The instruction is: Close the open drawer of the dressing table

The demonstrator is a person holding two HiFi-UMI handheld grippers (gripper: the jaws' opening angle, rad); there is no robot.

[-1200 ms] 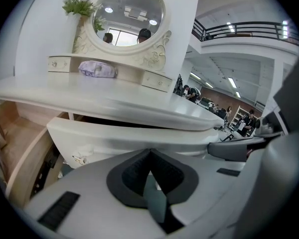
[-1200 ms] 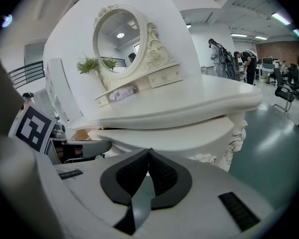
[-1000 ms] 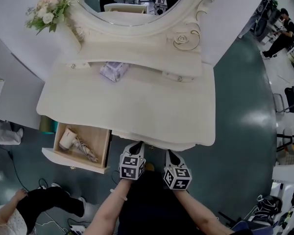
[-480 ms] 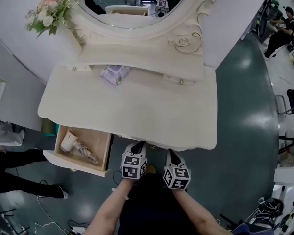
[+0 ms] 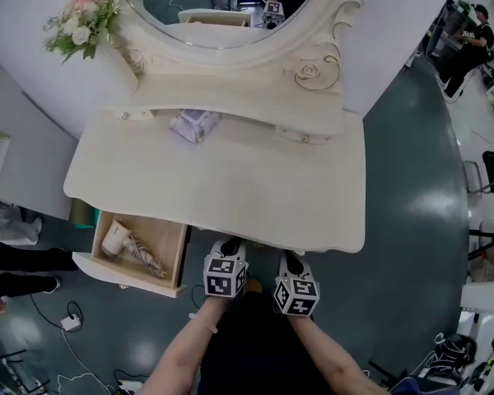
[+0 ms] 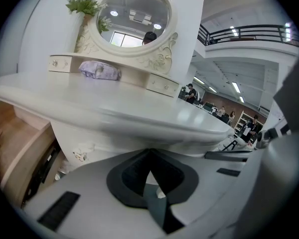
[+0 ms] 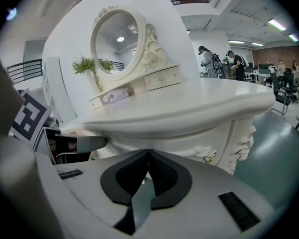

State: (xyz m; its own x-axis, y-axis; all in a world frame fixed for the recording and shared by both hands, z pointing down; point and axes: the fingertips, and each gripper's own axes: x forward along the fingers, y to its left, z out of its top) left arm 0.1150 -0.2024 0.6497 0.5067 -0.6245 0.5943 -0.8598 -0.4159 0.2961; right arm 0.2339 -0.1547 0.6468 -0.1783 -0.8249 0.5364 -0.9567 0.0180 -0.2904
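Note:
A cream dressing table (image 5: 230, 179) with an oval mirror stands before me. Its lower left drawer (image 5: 136, 253) is pulled out and holds a hair dryer (image 5: 115, 235) with its cord. In the left gripper view the drawer's wooden inside (image 6: 12, 143) shows at the left edge. My left gripper (image 5: 226, 247) and right gripper (image 5: 288, 262) hover side by side at the table's front edge, right of the drawer. Both are shut with nothing between the jaws, as seen on the left gripper (image 6: 149, 156) and the right gripper (image 7: 148, 156).
A lilac cloth bundle (image 5: 193, 123) lies on the tabletop under the small shelf, and a flower bunch (image 5: 82, 19) stands at the back left. A person's legs (image 5: 16, 274) and a cable with plug (image 5: 70, 323) are on the floor at left. People work at desks far right.
The grippers have stayed nearly still at the table's front edge. The person at the lower left has moved away leftwards, out toward the frame edge.

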